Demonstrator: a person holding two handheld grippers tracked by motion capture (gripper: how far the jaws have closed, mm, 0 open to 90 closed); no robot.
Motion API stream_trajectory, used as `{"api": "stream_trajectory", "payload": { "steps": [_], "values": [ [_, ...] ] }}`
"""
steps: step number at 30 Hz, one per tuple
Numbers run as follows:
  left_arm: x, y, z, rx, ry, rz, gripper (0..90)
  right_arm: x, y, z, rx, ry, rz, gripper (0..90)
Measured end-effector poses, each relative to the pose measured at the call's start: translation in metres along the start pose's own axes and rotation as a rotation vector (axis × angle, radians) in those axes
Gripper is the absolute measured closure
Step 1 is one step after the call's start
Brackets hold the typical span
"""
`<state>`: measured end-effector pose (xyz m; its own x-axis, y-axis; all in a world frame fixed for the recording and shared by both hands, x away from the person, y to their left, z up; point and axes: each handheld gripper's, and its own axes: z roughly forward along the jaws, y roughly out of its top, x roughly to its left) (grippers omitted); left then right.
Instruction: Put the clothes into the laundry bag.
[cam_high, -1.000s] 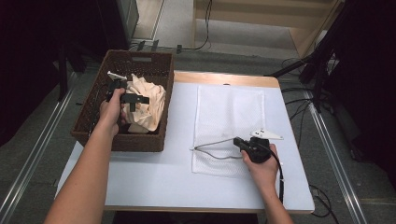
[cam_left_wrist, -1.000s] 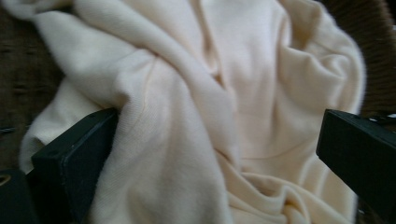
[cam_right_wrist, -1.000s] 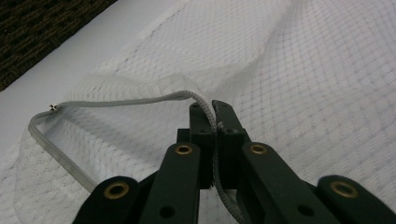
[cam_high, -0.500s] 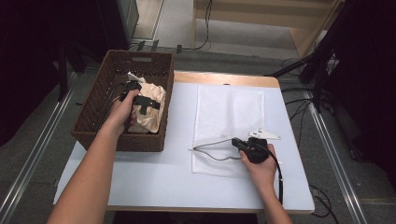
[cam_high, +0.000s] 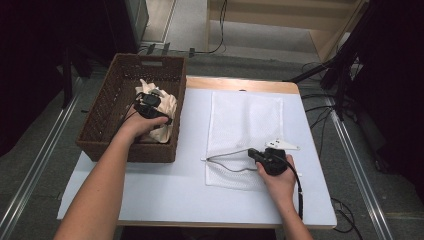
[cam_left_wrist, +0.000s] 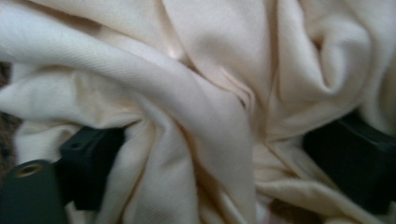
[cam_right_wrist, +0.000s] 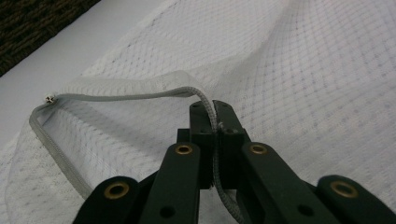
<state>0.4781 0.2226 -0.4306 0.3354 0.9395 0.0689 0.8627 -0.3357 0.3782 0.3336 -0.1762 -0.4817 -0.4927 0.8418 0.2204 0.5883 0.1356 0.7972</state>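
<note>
High view: the white mesh laundry bag lies flat on the desk and serves as the reference landmark. The right gripper sits at the bag's near edge, where the zipper opening is lifted off the lower layer. Left of the bag, touching the desk's left side, stands a brown wicker basket. A cream cloth is bunched inside the basket against the wall nearest the bag. The left gripper is pushed down into that cloth.

Left gripper view: the jaws stand spread, one on each side of a thick fold of the cream cloth. They have just been closing on it; the fold lies between them, not yet squeezed.

Right gripper view: the jaws are pressed together, pinching the grey zipper edge of the bag and holding the mouth raised.
</note>
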Motion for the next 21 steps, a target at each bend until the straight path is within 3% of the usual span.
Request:
{"api": "stream_trajectory", "payload": {
  "steps": [2, 4, 6, 7, 9, 10, 11, 12, 14, 17, 19, 21],
  "values": [
    [0.002, 0.001, -0.003, 0.0, 0.019, -0.007, 24.5, 0.0, -0.001, 0.0, 0.003, -0.002, -0.002, 89.1],
    [0.008, 0.002, -0.009, 0.008, 0.03, -0.023, 46.0, 0.0, -0.001, 0.0, 0.003, -0.003, -0.003, 89.1],
    [0.017, 0.003, -0.015, 0.015, 0.022, -0.065, 65.7, 0.0, -0.001, 0.0, 0.004, -0.004, -0.005, 89.1],
    [0.024, 0.005, -0.021, 0.009, 0.057, -0.115, 72.9, 0.0, -0.001, 0.0, 0.003, -0.004, -0.006, 89.0],
    [0.032, 0.004, -0.028, -0.029, 0.132, -0.153, 75.6, -0.001, -0.002, -0.001, 0.004, -0.007, -0.007, 89.0],
    [0.035, 0.003, -0.028, -0.032, 0.111, -0.163, 75.4, -0.001, -0.002, -0.001, 0.006, -0.008, -0.008, 89.1],
    [0.036, 0.002, -0.023, -0.017, 0.044, -0.16, 73.4, -0.001, -0.002, 0.0, 0.005, -0.006, -0.008, 89.1],
    [0.035, 0.0, -0.017, 0.026, -0.021, -0.143, 65.2, -0.001, -0.002, 0.0, 0.005, -0.005, -0.008, 89.1],
    [0.032, 0.0, -0.014, 0.029, -0.052, -0.124, 40.9, -0.001, -0.002, 0.0, 0.004, -0.004, -0.009, 89.1],
    [0.032, 0.003, -0.013, 0.024, -0.13, -0.185, 13.5, -0.001, -0.003, 0.0, 0.006, -0.003, -0.002, 89.1],
    [0.029, 0.003, -0.009, 0.033, -0.108, -0.175, 10.5, -0.001, -0.003, 0.001, 0.007, -0.005, -0.003, 89.1],
    [0.024, 0.002, -0.008, 0.043, -0.081, -0.121, 9.2, -0.001, -0.003, 0.001, 0.008, -0.004, -0.001, 89.0]
  ]
}}
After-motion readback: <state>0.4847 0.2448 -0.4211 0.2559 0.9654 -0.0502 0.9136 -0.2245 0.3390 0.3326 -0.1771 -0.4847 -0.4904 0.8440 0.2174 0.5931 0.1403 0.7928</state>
